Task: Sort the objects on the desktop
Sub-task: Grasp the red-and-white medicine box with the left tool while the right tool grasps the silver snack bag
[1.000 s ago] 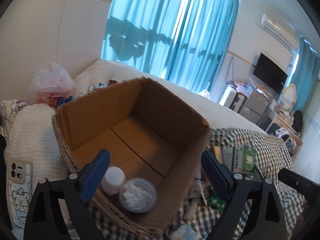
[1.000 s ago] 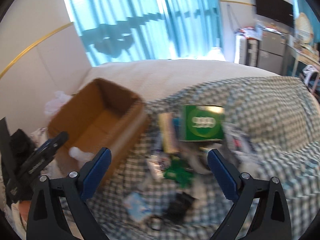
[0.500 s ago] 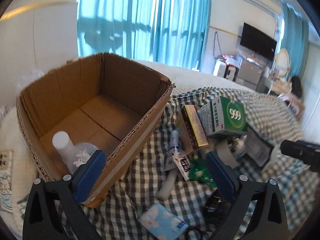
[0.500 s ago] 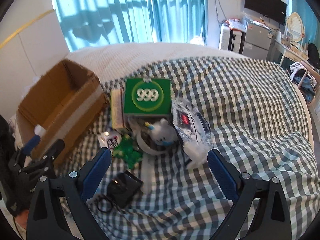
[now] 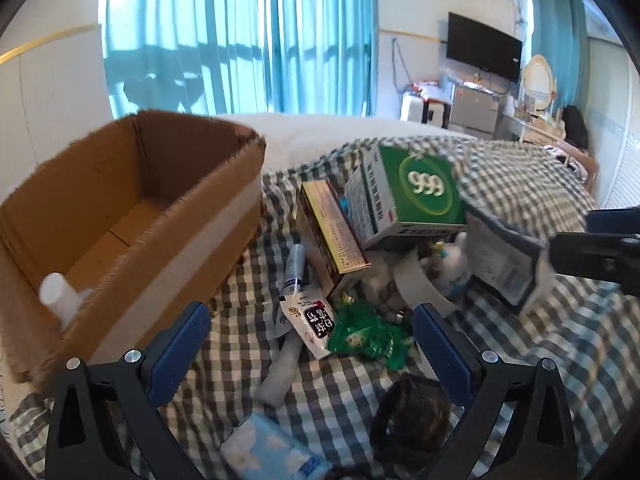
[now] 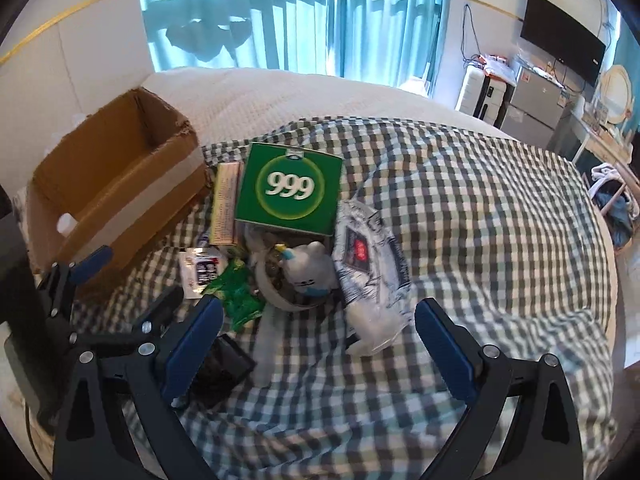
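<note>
Your left claw (image 5: 310,344) stands wide with nothing between its blue pads, low over the checked blanket (image 5: 224,344) on the bed. Right ahead of it lie a small white sachet with a dark printed panel (image 5: 310,318) and a crumpled green wrapper (image 5: 366,334), the two touching. Beyond them a slim tube (image 5: 294,268) lies beside a long gold-edged box (image 5: 334,234), and the green box marked 999 (image 5: 416,192) leans tilted on the pile. The cardboard box (image 5: 132,216) sits to the left, just beside these things, with a white bottle (image 5: 58,298) in its near corner. A light blue tissue pack (image 5: 272,454) and a dark round object (image 5: 412,416) lie close under the claw.

Your right claw (image 6: 318,344) is also spread wide and holds nothing. From its view, a small white plush toy (image 6: 310,266) rests in a pale ring-shaped holder (image 6: 276,294) in front of the green box, with a white printed pouch (image 6: 372,276) just to its right. The left claw shows at the lower left, near a black flat item (image 6: 224,368).
</note>
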A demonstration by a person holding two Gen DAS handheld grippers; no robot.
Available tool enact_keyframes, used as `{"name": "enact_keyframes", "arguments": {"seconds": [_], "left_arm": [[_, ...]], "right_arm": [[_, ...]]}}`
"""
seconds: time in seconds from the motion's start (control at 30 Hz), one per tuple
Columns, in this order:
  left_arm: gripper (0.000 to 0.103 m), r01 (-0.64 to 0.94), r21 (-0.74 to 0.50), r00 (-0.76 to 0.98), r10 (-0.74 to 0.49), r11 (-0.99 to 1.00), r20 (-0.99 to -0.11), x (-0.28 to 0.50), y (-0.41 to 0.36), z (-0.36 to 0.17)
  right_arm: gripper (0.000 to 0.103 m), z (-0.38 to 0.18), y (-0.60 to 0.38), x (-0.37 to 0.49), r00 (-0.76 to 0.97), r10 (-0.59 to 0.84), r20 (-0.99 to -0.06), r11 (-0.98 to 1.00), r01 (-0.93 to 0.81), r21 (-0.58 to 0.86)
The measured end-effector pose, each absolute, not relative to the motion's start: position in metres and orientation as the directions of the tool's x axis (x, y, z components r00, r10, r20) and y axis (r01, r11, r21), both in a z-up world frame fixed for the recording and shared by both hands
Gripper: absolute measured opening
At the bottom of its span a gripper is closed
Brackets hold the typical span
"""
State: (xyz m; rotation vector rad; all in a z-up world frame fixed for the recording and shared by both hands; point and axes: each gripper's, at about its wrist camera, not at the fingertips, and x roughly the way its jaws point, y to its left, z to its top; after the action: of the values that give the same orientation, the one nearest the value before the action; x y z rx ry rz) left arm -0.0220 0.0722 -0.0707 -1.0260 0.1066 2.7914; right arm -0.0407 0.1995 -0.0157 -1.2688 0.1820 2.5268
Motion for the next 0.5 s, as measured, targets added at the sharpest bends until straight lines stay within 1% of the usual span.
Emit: {"name": "enact_keyframes", "arguments": {"seconds": [0.1, 0.3, 0.4, 0.47, 0.5], "left_arm": [[0.103, -0.154, -0.007, -0.744, 0.12, -0.988, -0.657, -0.042, 0.075, -0.079], [0.103, -0.132, 0.002, -0.734, 0.096, -0.991, -0.672, -0.072, 0.085, -0.092], [0.103, -0.138, 0.012, -0.728, 0.093, -0.99, -0.68, -0.082, 0.091, -0.102], [0.103, -0.14, 0.013, -0.717, 0.092, -0.99, -0.691, -0.089, 0.095, -0.108], [0.103, -0.139, 0.01, -0.712, 0.093, -0.99, -0.697, -0.093, 0.096, -0.111]], "right_arm": [[0.097, -0.019, 0.209, -0.044, -0.541, 0.259, -0.8, -0.937, -0.342, -0.071], [0.09, -0.029, 0.217, -0.054, -0.515, 0.334, -0.789, -0.929, -0.323, -0.183], [0.089, -0.041, 0.225, -0.061, -0.489, 0.328, -0.809, -0.93, -0.319, -0.184], [0.083, -0.048, 0.229, -0.066, -0.466, 0.321, -0.824, -0.931, -0.317, -0.183], [0.077, -0.054, 0.232, -0.068, -0.448, 0.316, -0.836, -0.932, -0.313, -0.184]]}}
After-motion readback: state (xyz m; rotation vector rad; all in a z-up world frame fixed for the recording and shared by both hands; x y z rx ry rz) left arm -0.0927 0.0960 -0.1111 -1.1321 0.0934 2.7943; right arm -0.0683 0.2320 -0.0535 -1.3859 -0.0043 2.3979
